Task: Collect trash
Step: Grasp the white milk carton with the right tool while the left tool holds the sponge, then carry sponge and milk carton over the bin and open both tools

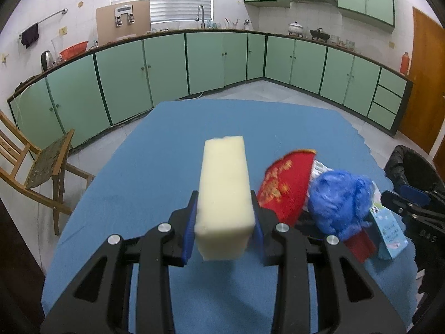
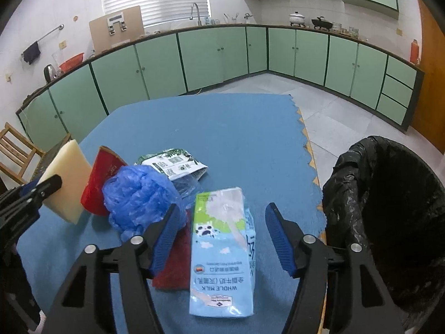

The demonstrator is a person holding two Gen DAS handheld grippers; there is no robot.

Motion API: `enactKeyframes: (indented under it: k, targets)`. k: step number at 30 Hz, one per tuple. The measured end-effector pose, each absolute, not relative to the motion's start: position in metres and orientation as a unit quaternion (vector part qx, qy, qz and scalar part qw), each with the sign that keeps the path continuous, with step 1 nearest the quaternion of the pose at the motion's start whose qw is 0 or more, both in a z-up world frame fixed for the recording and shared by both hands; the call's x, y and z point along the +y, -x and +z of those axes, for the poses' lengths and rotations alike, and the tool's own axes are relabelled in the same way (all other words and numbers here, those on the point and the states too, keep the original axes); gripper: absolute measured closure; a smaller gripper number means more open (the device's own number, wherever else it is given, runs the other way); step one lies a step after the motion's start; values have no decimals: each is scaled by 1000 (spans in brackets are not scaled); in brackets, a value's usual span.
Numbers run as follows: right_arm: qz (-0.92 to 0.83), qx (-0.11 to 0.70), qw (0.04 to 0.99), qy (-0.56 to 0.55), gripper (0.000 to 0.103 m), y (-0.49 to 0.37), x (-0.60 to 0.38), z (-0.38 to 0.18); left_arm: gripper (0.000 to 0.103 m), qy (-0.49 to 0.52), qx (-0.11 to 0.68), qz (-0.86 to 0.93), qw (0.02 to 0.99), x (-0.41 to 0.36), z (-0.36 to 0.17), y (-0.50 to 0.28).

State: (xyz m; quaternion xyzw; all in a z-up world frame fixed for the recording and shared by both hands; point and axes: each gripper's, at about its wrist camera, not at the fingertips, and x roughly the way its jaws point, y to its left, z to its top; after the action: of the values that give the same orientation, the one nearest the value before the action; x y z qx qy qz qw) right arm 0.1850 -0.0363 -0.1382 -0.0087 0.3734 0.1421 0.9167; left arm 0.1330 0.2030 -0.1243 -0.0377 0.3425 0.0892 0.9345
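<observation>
My left gripper (image 1: 224, 222) is shut on a cream foam block (image 1: 224, 192), held above the blue table mat (image 1: 167, 144); the same foam block (image 2: 68, 178) shows at the left of the right wrist view. My right gripper (image 2: 221, 236) is open, and a flattened light-blue milk carton (image 2: 222, 250) lies on the mat between its fingers, clear of the pads. Left of the carton sit a crumpled blue plastic bag (image 2: 141, 197), red packaging (image 2: 104, 178), a red cloth piece (image 2: 175, 264) and a white-green wrapper (image 2: 175, 162). From the left wrist the blue bag (image 1: 338, 200) and red packaging (image 1: 286, 186) lie to the right.
A bin lined with a black bag (image 2: 389, 208) stands just off the mat's right edge. Green kitchen cabinets (image 2: 222, 53) run along the far walls. A wooden chair (image 1: 36, 167) stands left of the table. The far half of the mat (image 2: 222, 122) is bare.
</observation>
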Motion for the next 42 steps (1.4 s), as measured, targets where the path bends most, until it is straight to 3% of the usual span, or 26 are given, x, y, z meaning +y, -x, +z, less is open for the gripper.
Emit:
enactKeyframes:
  k: [20, 22, 23, 42]
  targets:
    - [118, 398, 910, 13, 40, -182, -36, -182, 70, 24, 355, 95, 930, 180, -142, -110]
    - [119, 403, 907, 15, 52, -184, -35, -183, 70, 25, 354, 95, 930, 180, -142, -110]
    - [118, 404, 907, 16, 52, -185, -35, -182, 70, 25, 354, 96, 930, 179, -142, -111]
    - [127, 331, 935, 6, 55, -159, -44, -104, 71, 34, 324, 99, 940, 176, -115, -104]
